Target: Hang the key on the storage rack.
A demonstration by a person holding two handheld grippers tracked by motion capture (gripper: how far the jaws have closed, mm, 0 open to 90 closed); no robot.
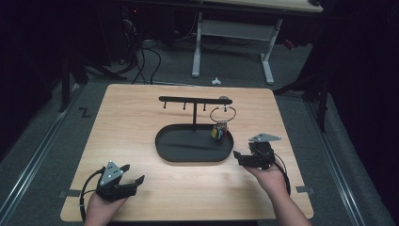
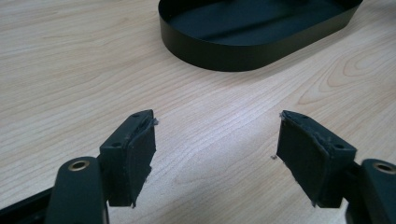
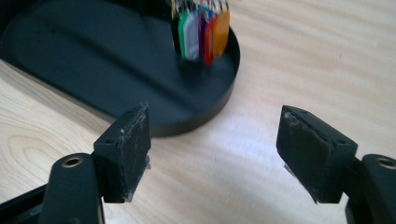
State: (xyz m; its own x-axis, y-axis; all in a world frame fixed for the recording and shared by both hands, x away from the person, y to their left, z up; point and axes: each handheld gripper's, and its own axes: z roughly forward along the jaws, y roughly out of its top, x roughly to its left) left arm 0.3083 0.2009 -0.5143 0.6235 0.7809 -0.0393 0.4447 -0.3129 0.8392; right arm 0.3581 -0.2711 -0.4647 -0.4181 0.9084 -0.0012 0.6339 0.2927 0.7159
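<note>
A black oval tray (image 1: 174, 149) sits mid-table with a T-shaped hook stand (image 1: 194, 100) rising from it. A metal ring (image 1: 222, 113) hangs from the stand's right end, carrying a bunch of coloured key tags (image 1: 219, 132) (image 3: 201, 31) over the tray's right end (image 3: 224, 70). My left gripper (image 1: 132, 174) (image 2: 215, 154) rests open near the front left edge, aimed toward the tray wall (image 2: 243, 49), with nothing between its jaws. My right gripper (image 1: 241, 151) (image 3: 212, 149) is open just right of the tray, empty, facing the tags.
The wooden table (image 1: 136, 113) is bare around the tray. Beyond its far edge stand a white desk frame (image 1: 233, 28) and cables on the grey floor. Dark curtains close in both sides.
</note>
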